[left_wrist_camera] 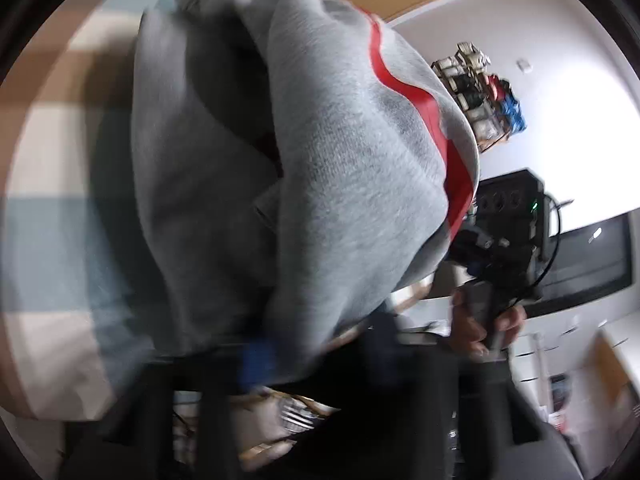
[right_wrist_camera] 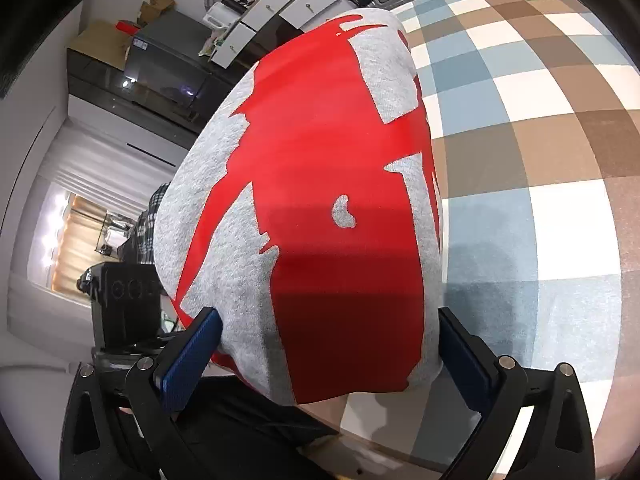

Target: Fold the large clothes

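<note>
A grey sweatshirt point(right_wrist_camera: 224, 240) with a large red print lies folded over, hanging past the near edge of the checked cover point(right_wrist_camera: 540, 120). My right gripper point(right_wrist_camera: 328, 344) is open, its blue pads point(right_wrist_camera: 188, 356) standing wide on either side of the sweatshirt's folded edge. In the left wrist view the grey sweatshirt point(left_wrist_camera: 340, 180) fills the middle, bunched and lifted, with a red stripe on its right. My left gripper point(left_wrist_camera: 272, 356) is blurred and mostly covered by cloth; one blue pad point(left_wrist_camera: 256, 356) shows under the fabric. The right gripper's body and the hand holding it point(left_wrist_camera: 492, 280) show at the right.
The checked blue, brown and white cover point(left_wrist_camera: 44, 208) spreads left of the sweatshirt. Behind are a dark cabinet point(right_wrist_camera: 160, 68), white drawers point(right_wrist_camera: 272, 4), a curtained window point(right_wrist_camera: 80, 220) and a cluttered shelf point(left_wrist_camera: 484, 92) on a white wall.
</note>
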{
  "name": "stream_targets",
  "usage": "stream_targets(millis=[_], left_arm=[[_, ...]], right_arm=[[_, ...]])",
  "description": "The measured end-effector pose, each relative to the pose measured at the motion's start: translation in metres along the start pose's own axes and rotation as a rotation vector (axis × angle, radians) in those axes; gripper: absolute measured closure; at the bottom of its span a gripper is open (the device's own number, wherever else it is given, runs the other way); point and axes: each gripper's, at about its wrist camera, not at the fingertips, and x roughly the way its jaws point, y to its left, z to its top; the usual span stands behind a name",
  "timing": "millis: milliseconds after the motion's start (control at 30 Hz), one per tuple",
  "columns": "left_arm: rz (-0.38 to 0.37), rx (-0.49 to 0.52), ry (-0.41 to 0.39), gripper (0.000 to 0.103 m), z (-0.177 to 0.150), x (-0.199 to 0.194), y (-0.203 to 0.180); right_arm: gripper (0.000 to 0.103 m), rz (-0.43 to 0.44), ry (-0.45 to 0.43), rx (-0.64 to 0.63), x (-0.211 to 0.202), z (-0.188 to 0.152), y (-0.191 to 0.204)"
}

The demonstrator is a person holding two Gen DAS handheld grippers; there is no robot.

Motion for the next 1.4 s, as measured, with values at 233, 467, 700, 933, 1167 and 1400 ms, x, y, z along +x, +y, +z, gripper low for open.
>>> stream_targets(millis=[233, 467, 700, 933, 1167, 1400], left_arm=[[0.14, 0.075, -0.025, 0.094, 0.02, -0.021, -0.009], [0.246, 0.14, -0.039, 0.095, 0.041, -0.047, -0.012], [0.254, 0.182, 0.015, 0.095, 0.032, -0.045, 0.002], [0.144, 0.084, 0.053, 0.091, -0.008, -0.058, 0.022], [0.1, -0.022, -0.092, 0.089, 0.002, -0.116, -0.001], [0.0, 0.116, -0.242, 0.038, 0.05, -0.129, -0.065]], right_arm=[[0.0, -0.002, 0.004, -0.022, 0.01, -0.005, 0.001], [0.0, -0.036, -0.003, -0.079, 0.011, -0.014, 0.005], [0.0, -0.059, -0.007, -0.112, 0.011, -0.019, 0.008], [0.0, -0.1, 0.021, -0.17, 0.017, -0.025, 0.018], [0.0, -0.15, -0.011, -0.189, 0.015, -0.028, 0.022], [0.0, -0.131, 0.0, -0.157, 0.017, -0.025, 0.018]])
